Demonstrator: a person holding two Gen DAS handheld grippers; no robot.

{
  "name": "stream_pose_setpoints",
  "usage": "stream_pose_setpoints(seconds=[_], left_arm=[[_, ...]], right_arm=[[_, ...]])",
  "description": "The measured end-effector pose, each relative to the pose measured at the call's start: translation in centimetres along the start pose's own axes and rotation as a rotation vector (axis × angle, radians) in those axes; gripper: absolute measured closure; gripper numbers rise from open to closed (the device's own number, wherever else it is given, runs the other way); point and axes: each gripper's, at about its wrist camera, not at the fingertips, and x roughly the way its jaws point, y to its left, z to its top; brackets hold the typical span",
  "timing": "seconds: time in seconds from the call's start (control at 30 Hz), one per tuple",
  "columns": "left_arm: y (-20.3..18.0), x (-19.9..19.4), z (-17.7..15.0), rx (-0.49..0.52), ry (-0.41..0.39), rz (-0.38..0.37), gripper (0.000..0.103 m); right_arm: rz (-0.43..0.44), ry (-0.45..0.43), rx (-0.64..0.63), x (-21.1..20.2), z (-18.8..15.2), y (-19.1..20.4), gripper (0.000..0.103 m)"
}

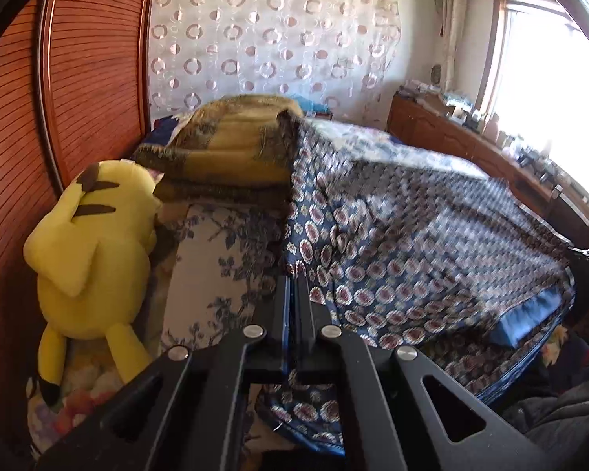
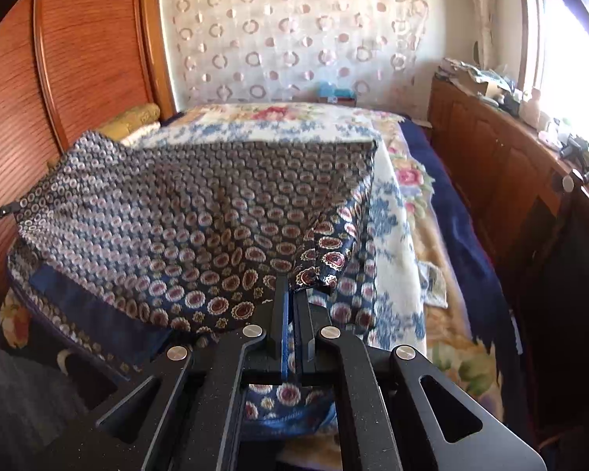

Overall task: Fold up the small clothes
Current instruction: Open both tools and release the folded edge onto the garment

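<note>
1. The left claw (image 1: 293, 280) is pinched tight on the near edge of the patterned cloth (image 1: 412, 243), a dark blue piece covered in red-and-white medallions. Its two fingers sit pressed together with fabric caught between them.
2. The right claw (image 2: 292, 280) is likewise clamped on the same patterned cloth (image 2: 200, 212), with a bunched corner standing up just at 1 o'clock from its tips.
3. The cloth is held up between the two claws, spreading away over the bed (image 2: 404, 212), its lifted far part blurred. A plain blue band (image 1: 530, 314) edges it at 4 o'clock in the left view.
4. In the left view a yellow plush toy (image 1: 94, 251) lies at 9 o'clock against the wooden wardrobe (image 1: 86, 62), with a folded yellow blanket (image 1: 231, 145) at 11 o'clock.
5. A circle-patterned curtain (image 2: 294, 35) hangs at 12 o'clock, and a wooden cabinet (image 2: 487, 149) runs under the bright window at 2 o'clock.
</note>
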Motion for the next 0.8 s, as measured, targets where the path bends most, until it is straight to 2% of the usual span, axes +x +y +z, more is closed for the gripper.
stream_pose_setpoints(seconds=[0.2,0.3,0.37,0.43,0.47,0.5,0.6,0.8], left_arm=[[0.3,0.3,-1.0,-0.026,0.014,0.004,0.103],[0.1,0.0,-0.8,-0.021,0.006,-0.005,0.103],[-0.2,-0.1,-0.6,-0.005,0.004,0.008,0.097],[-0.4,-0.3,-0.3,0.005,-0.004,0.004,0.082],[-0.4,-0.4,-0.2,0.003,-0.008,-0.005,0.076],[-0.3,-0.4,-0.1,-0.004,-0.011,-0.008,0.066],[-0.3,-0.2,0.0,-0.012,-0.002,-0.008,0.055],[-0.6,0.6,-0.6,-0.011,0.033,0.02,0.054]], right_arm=[[-0.003,0.051,0.0,1.6,-0.8,-0.1,0.103],[-0.028,0.046,-0.004,1.4,-0.6,-0.4,0.093],[-0.027,0.022,-0.003,0.7,-0.6,-0.6,0.09],[-0.039,0.003,0.002,0.0,-0.7,-0.8,0.081],[-0.044,-0.004,0.004,-0.3,-0.8,-1.0,0.079],[-0.047,-0.013,0.009,-0.5,-0.7,-1.3,0.079],[-0.082,-0.026,0.005,-1.0,-0.7,-1.6,0.077],[-0.145,-0.049,-0.031,-0.7,-0.2,-1.2,0.071]])
